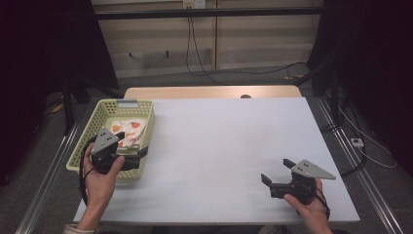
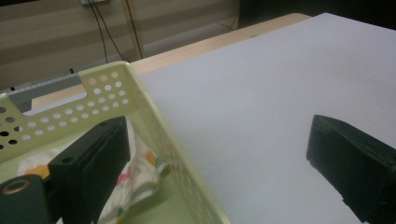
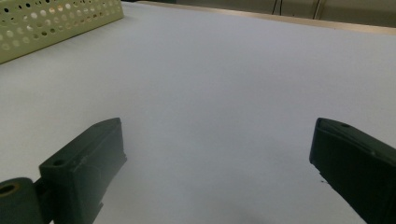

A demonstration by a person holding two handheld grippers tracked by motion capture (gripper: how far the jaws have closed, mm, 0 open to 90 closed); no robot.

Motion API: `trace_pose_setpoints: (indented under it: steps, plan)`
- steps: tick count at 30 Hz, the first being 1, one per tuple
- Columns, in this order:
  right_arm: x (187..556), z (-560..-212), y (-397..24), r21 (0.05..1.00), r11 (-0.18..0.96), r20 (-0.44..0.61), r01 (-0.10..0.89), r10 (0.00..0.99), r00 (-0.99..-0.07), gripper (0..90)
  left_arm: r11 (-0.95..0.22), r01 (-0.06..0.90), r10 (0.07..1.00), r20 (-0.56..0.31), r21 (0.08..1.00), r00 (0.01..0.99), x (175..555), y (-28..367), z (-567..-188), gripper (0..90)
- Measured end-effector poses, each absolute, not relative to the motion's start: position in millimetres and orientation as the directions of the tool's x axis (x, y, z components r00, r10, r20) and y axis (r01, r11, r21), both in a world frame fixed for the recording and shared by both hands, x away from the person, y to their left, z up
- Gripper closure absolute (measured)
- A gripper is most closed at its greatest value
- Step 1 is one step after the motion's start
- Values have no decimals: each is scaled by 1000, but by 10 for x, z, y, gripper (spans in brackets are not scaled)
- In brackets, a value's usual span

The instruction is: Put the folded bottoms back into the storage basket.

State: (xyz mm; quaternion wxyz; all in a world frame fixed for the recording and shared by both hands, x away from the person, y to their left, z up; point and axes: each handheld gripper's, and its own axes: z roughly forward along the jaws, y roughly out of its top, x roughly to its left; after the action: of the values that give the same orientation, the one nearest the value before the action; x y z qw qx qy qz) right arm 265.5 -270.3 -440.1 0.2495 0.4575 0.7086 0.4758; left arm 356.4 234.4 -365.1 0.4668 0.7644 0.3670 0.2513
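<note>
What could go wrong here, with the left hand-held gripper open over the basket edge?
1. The left hand-held gripper straddles the basket wall, one jaw inside by the cloth. Closing may clamp the wall and drag the basket.
2. The basket sits at the table's left edge, so a pull could tip it off.

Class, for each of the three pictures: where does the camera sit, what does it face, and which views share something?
High view: above the near edge, facing forward and down on the table; both hands with each hand-held gripper, left, right.
Left gripper view: rides the left hand-held gripper, jaws straddling the basket wall, cloth inside.
Right gripper view: rides the right hand-held gripper, facing bare table.
All share the basket.
</note>
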Motion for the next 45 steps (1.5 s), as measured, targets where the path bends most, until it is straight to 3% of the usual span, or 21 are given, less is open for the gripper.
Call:
trace_pose_setpoints:
  steps: [45]
  plan:
    - [2644, -4396, -2702, 903, 135, 77, 408, 883, -463, 32, -353, 289, 689, 38, 890, 724, 3514, 1461, -3922, 69]
